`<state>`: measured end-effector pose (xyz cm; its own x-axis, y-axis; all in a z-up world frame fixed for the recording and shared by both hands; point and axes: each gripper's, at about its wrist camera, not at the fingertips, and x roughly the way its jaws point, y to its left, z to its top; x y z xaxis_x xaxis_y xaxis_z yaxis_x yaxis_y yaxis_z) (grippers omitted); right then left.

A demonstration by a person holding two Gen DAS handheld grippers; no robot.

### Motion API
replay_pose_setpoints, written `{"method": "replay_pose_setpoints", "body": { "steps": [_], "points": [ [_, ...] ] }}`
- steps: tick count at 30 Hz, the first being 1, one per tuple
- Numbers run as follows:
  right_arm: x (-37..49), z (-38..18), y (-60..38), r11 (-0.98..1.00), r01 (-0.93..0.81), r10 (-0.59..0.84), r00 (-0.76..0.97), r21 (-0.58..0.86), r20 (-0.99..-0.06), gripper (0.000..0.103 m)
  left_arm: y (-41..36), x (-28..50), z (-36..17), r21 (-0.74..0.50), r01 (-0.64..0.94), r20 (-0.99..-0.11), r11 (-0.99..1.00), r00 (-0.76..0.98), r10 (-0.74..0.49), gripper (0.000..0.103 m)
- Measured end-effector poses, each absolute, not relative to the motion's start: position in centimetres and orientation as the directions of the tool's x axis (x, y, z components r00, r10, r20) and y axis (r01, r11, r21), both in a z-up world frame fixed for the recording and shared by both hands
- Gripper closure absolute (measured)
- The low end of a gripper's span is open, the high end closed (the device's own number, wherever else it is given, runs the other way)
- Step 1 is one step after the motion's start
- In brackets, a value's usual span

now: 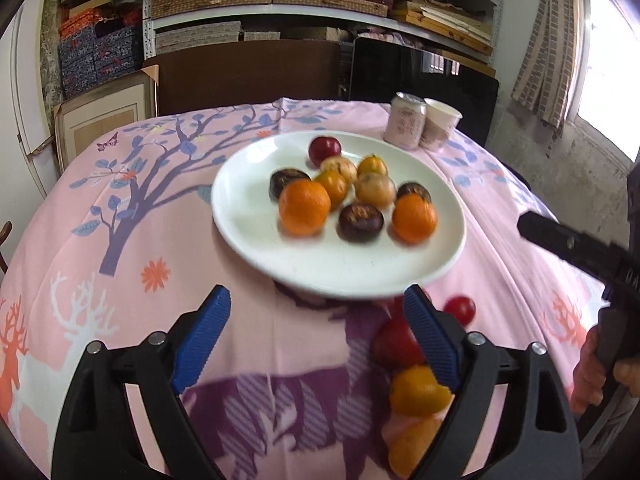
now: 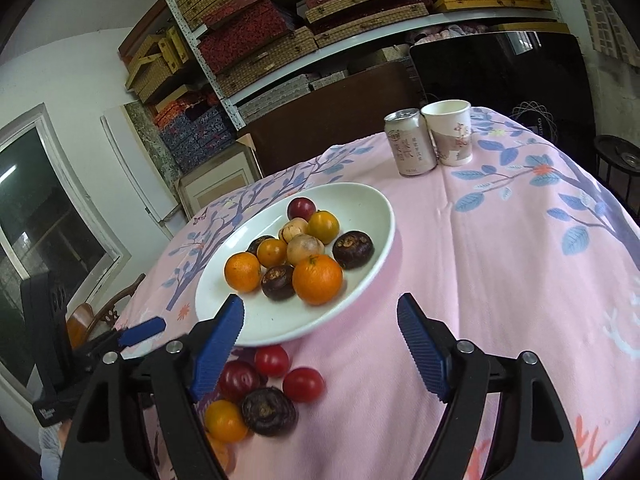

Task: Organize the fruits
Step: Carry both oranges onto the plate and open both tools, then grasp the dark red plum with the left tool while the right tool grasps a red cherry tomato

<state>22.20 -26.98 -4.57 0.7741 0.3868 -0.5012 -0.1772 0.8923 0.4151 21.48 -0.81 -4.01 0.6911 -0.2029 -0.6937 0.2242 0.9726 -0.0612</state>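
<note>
A: The right tool (image 2: 320,322) is hanging wide open and empty over the near rim of the plate (image 2: 372,208). The left tool (image 1: 316,320) is also standing open, holding nothing.

B: Where are the loose fruits lying?

A: On the desk (image 2: 500,280), just before the plate: two tomatoes (image 2: 303,384), a plum (image 2: 240,380), a dark chestnut (image 2: 269,411), an orange (image 2: 225,420).

B: I am thinking the outermost tomato is best first. Closing softly, because it is round and is rolling easily.
</note>
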Motion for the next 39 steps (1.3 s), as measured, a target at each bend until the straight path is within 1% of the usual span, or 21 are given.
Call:
{"method": "replay_pose_setpoints", "body": {
  "steps": [1, 3, 7, 9, 14, 15, 16, 17, 18, 19, 22, 23, 25, 27, 33, 34, 35, 36, 37, 39],
  "points": [
    [21.8, -4.7, -27.3, 0.892, -0.164, 0.38, 0.777, 0.42, -0.502, 0.017, -0.9, 21.1, -4.2, -0.06, 0.23, -0.698, 0.971, 0.686, -0.206, 0.017],
    [21.3, -4.9, -28.1, 0.889, -0.139, 0.369, 0.782, 0.436, -0.502, 0.015, -1.3, 20.3, -4.7, -0.061, 0.244, -0.705, 0.968, 0.676, -0.215, 0.017],
    [21.2, -5.2, -29.1, 0.866, -0.118, 0.386, 0.775, 0.485, -0.5, 0.015, -2.2, 20.0, -5.0, -0.083, 0.274, -0.707, 0.958, 0.662, -0.25, 0.017],
    [21.3, -5.2, -29.1, 0.865, -0.117, 0.387, 0.774, 0.488, -0.501, 0.015, -2.8, 20.1, -5.0, -0.091, 0.291, -0.706, 0.953, 0.656, -0.267, 0.017],
    [21.3, -5.2, -28.8, 0.869, -0.126, 0.391, 0.768, 0.478, -0.508, 0.015, -3.6, 21.2, -6.1, -0.071, 0.286, -0.738, 0.956, 0.63, -0.243, 0.017],
    [21.3, -5.2, -28.8, 0.87, -0.125, 0.39, 0.768, 0.477, -0.509, 0.015, -3.6, 21.4, -6.5, -0.059, 0.279, -0.749, 0.959, 0.623, -0.227, 0.017],
    [21.3, -5.2, -28.8, 0.87, -0.125, 0.389, 0.768, 0.478, -0.509, 0.015, -3.5, 21.6, -6.7, -0.05, 0.274, -0.754, 0.96, 0.621, -0.216, 0.014],
    [21.3, -5.2, -28.8, 0.869, -0.124, 0.39, 0.767, 0.479, -0.509, 0.015, -3.2, 21.7, -6.7, -0.045, 0.268, -0.755, 0.962, 0.622, -0.208, 0.008],
    [21.3, -5.2, -28.8, 0.868, -0.123, 0.39, 0.767, 0.48, -0.509, 0.015, -2.8, 21.6, -6.6, -0.035, 0.256, -0.752, 0.966, 0.63, -0.194, 0.007],
    [21.3, -5.2, -28.8, 0.868, -0.122, 0.39, 0.768, 0.481, -0.509, 0.015, -2.2, 21.4, -6.4, -0.027, 0.245, -0.747, 0.969, 0.64, -0.182, 0.007],
    [21.2, -5.2, -28.9, 0.865, -0.117, 0.39, 0.77, 0.489, -0.506, 0.014, 0.5, 20.9, -5.4, 0.037, 0.136, -0.721, 0.99, 0.689, -0.068, 0.007],
    [21.3, -5.2, -29.0, 0.862, -0.116, 0.393, 0.769, 0.493, -0.505, 0.014, 2.0, 20.7, -5.2, 0.022, 0.096, -0.716, 0.995, 0.696, -0.051, 0.008],
    [21.2, -5.1, -29.0, 0.857, -0.122, 0.401, 0.768, 0.501, -0.499, 0.014, 4.1, 20.1, -4.9, -0.061, 0.075, -0.708, 0.995, 0.7, -0.096, 0.008],
    [21.1, -5.0, -28.8, 0.857, -0.132, 0.406, 0.767, 0.498, -0.497, 0.014, 4.8, 19.7, -4.8, -0.093, 0.073, -0.699, 0.993, 0.705, -0.117, 0.008],
    [20.9, -4.9, -27.9, 0.865, -0.161, 0.417, 0.756, 0.475, -0.504, 0.014, 2.6, 19.8, -5.9, -0.019, 0.145, -0.723, 0.989, 0.681, -0.114, 0.008],
    [20.9, -4.9, -27.9, 0.865, -0.163, 0.419, 0.755, 0.475, -0.505, 0.014, 2.3, 19.8, -6.2, -0.01, 0.152, -0.727, 0.988, 0.677, -0.112, 0.009],
    [20.8, -4.9, -27.9, 0.865, -0.163, 0.419, 0.754, 0.475, -0.505, 0.014, 2.2, 19.9, -6.4, -0.012, 0.156, -0.731, 0.988, 0.673, -0.115, 0.014],
    [20.8, -4.9, -27.9, 0.865, -0.163, 0.419, 0.754, 0.474, -0.506, 0.014, 2.2, 20.0, -6.5, -0.021, 0.159, -0.735, 0.987, 0.667, -0.123, 0.023],
    [20.8, -4.9, -27.9, 0.865, -0.163, 0.419, 0.753, 0.474, -0.506, 0.014, 2.4, 20.1, -6.7, -0.037, 0.16, -0.741, 0.986, 0.658, -0.134, 0.026],
    [20.8, -4.9, -27.8, 0.866, -0.162, 0.419, 0.752, 0.474, -0.508, 0.014, 2.7, 20.3, -7.1, -0.057, 0.154, -0.755, 0.986, 0.64, -0.144, 0.039]
  ]
}}
